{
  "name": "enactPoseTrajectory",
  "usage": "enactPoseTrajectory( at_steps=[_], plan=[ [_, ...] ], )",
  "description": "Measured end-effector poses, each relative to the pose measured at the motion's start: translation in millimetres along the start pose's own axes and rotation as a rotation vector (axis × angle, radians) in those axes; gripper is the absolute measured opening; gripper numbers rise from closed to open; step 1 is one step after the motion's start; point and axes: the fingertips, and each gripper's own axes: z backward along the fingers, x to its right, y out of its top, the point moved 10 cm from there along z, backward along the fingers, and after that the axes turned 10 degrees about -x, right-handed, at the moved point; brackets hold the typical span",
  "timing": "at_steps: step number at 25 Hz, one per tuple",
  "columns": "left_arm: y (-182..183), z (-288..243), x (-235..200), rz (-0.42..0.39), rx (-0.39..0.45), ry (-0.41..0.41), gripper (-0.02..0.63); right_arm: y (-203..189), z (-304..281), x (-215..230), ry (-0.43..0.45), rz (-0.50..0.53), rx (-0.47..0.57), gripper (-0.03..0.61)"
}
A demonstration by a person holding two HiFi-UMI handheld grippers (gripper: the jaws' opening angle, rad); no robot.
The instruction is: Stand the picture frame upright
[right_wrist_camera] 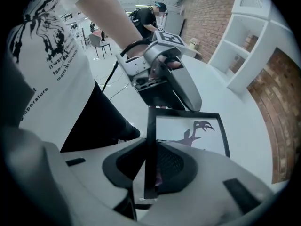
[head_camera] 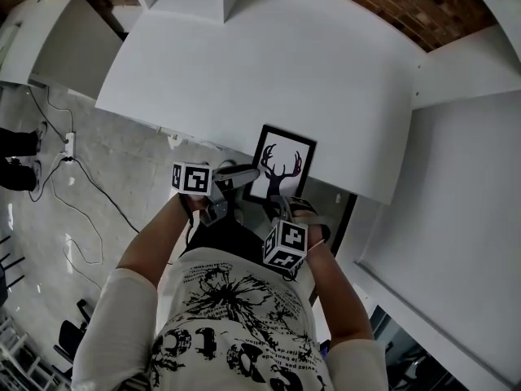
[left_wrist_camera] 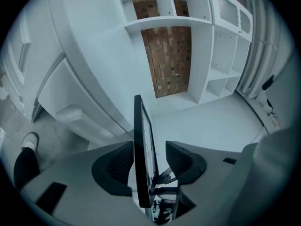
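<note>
Holding the picture frame (head_camera: 281,163) at the table's (head_camera: 269,63) near edge, right gripper (right_wrist_camera: 151,166) pinches its border. Left gripper (left_wrist_camera: 149,161) jaws stand spread around it. Recommend confirming balance before the right releases.

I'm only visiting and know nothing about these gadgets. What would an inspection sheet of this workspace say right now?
Surface: white table, plain.
Job's things: picture frame with an antler print, raised on edge near the table's front; whether it would stand alone cannot be told.
Clutter: nothing seen.
Grippers: left gripper open, the frame's edge between its jaws; right gripper shut on the frame's edge.
Cables: cables trail over the floor from a power strip.
Surroundings: white shelving, brick wall, someone's shoes at the left.
</note>
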Motion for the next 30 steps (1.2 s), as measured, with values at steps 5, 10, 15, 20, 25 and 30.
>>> enactPoseTrajectory(
  at_steps=[5,10,15,20,25,30],
  plan=[
    [3,-8,-8,0.047,-0.035,-0.029,0.198,0,-2,0,0.002,0.007,-0.006,0.072],
    [1,-13,-12,0.078,-0.06,-0.01,0.112,2,-2,0,0.006,0.014,-0.013,0.072],
    [4,-12,-13,0.079,-0.074,-0.005,0.091,3,-1,1,0.004,0.006,-0.014,0.074],
    [4,-13,-13,0.147,-0.086,0.0,0.084,2,1,-2,-0.035,0.019,-0.023,0.074],
    [5,-13,-12,0.151,-0.106,0.012,0.084,-2,0,-1,-0.051,-0.031,0.01,0.083],
    [8,-11,-12,0.14,-0.126,0.021,0.084,-19,11,13,0.058,-0.209,0.144,0.222]
  ],
)
